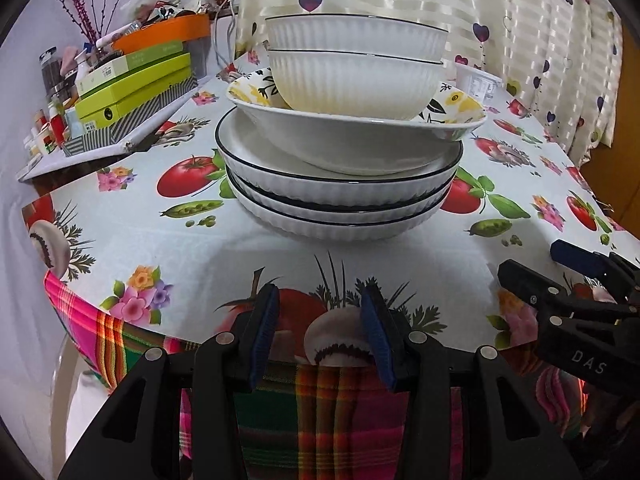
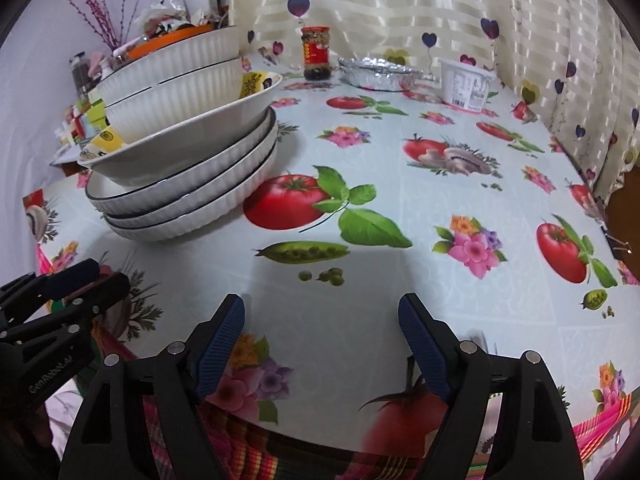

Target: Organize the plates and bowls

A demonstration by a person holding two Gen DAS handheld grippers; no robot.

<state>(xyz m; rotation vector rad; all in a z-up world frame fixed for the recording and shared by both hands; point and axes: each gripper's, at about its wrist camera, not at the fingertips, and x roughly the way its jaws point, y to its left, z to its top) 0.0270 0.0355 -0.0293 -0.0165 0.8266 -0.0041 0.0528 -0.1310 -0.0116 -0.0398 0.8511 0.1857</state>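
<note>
Since the stack sits mid-worktop dead ahead of the left gripper — fingers part open, empty — left looks nearer; the right gripper, wide and empty, has it off to its left.

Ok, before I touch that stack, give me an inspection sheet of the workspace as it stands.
Surface: table under a fruit-print cloth.
Job's things: one stack; three ribbed plates at the bottom, floral bowl on them, two ribbed bowls nested on top.
Clutter: jar, foil tray, white tub, boxes on a side shelf.
Grippers: left gripper and right gripper open, empty, at the near edge.
Cables: white cable behind the boxes.
Surroundings: heart-print curtain.
</note>
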